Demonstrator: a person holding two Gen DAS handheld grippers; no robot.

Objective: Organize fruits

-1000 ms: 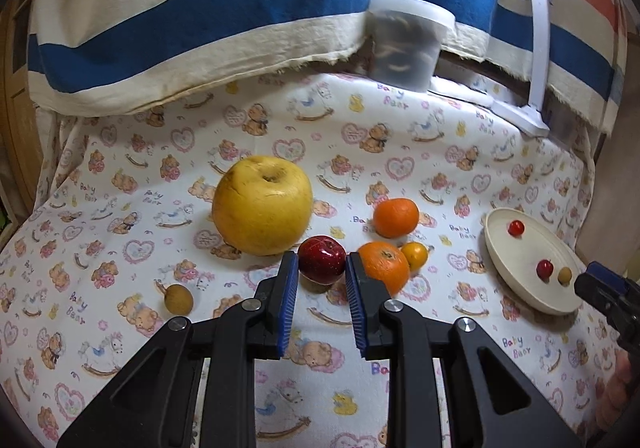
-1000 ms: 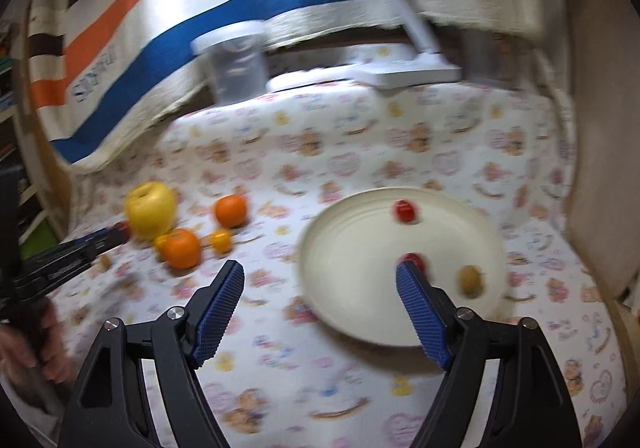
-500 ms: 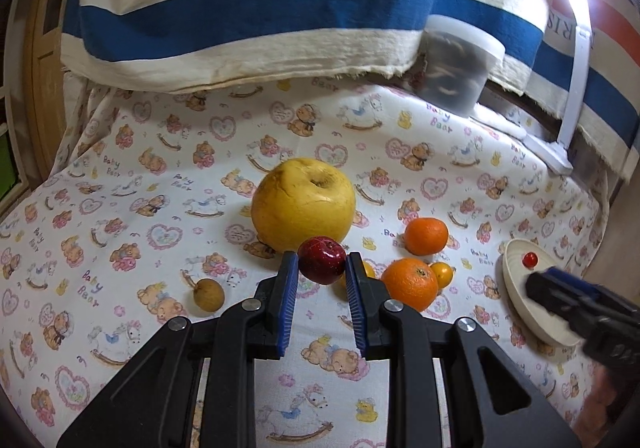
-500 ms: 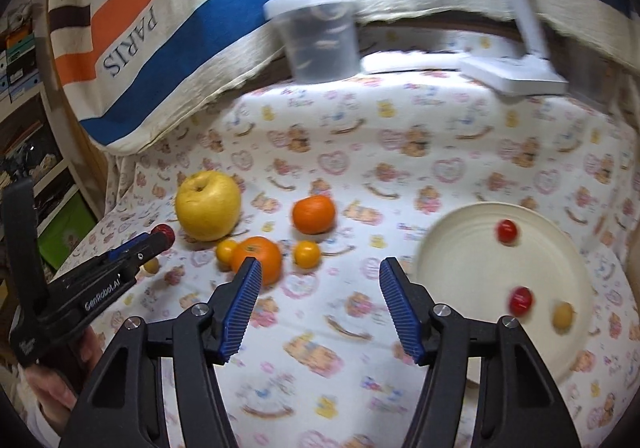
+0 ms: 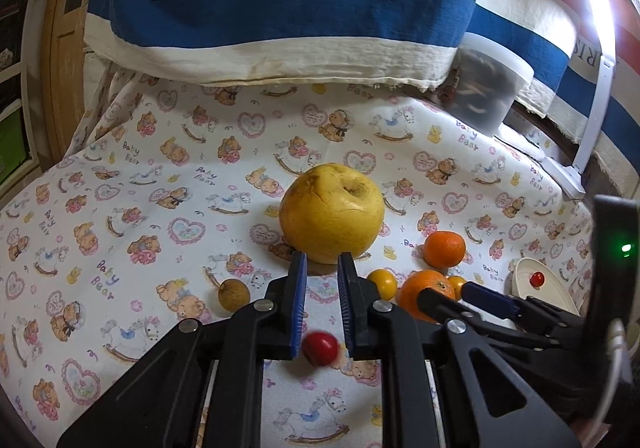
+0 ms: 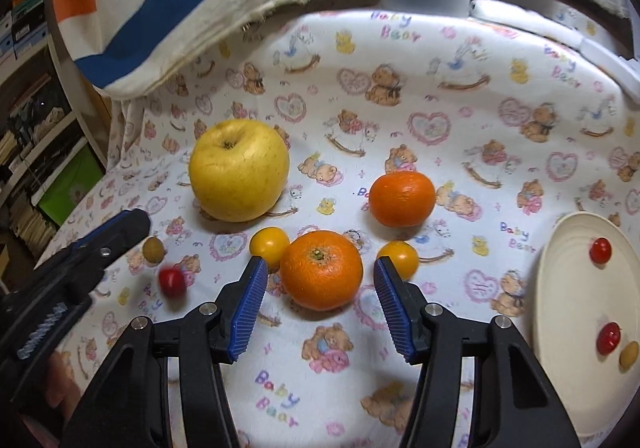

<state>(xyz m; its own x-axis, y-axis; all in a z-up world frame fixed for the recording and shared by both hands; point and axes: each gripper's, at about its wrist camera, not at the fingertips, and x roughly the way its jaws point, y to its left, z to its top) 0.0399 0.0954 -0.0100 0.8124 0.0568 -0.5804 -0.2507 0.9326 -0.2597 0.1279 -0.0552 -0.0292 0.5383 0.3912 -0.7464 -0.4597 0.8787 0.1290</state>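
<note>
My left gripper (image 5: 322, 262) is open and empty; a small red fruit (image 5: 319, 348) shows blurred below, between its fingers, and it shows over the cloth in the right wrist view (image 6: 172, 281). My right gripper (image 6: 319, 268) is open with its fingers on either side of a large orange (image 6: 321, 275), not touching it. A big yellow apple (image 6: 239, 170), a second orange (image 6: 401, 199), two yellow tomatoes (image 6: 269, 244) and a brown fruit (image 6: 153, 248) lie on the cloth. A cream plate (image 6: 576, 312) at right holds small red and brown fruits.
A clear plastic tub (image 5: 486, 88) and a white lamp base (image 5: 568, 180) stand at the back by a striped hanging cloth (image 5: 280, 8). Shelves and a wooden frame (image 5: 64, 48) are at the left edge.
My left gripper opened a little and the red fruit left its fingers and dropped. My right gripper swung left from the plate and closed in around the large orange.
</note>
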